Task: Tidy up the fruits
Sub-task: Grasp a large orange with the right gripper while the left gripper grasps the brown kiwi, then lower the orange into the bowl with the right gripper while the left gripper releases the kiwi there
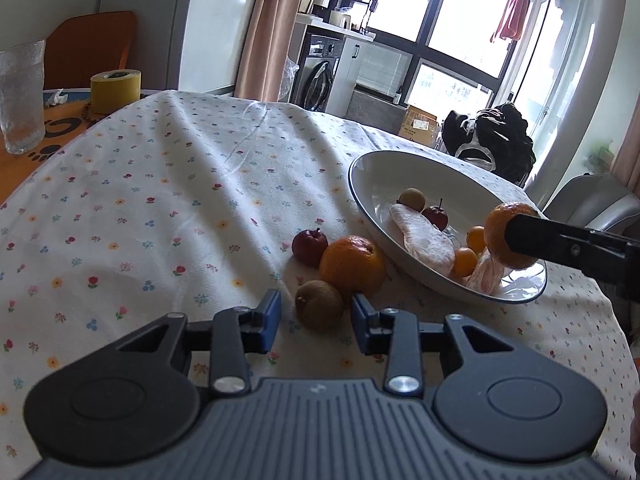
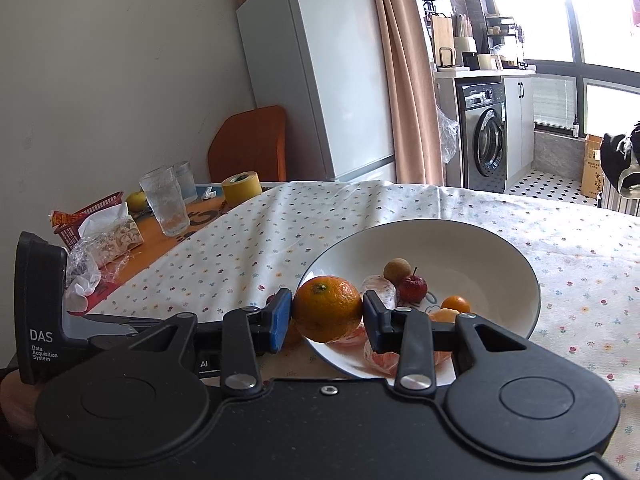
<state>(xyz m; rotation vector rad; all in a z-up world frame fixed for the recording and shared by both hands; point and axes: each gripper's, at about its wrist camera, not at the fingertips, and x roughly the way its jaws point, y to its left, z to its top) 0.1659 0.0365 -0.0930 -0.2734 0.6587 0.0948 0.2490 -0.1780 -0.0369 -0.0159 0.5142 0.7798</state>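
Here the right tongs (image 2: 327, 316) clamp an orange (image 2: 327, 309); the left tongs (image 1: 316, 319), labelled "DAS", gape empty.

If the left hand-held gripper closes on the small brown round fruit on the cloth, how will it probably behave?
The brown fruit looks round and small, so it would likely roll if nudged. It probably weighs little. It sits between the open fingers of the left hand-held gripper, close to the orange, which may get bumped.
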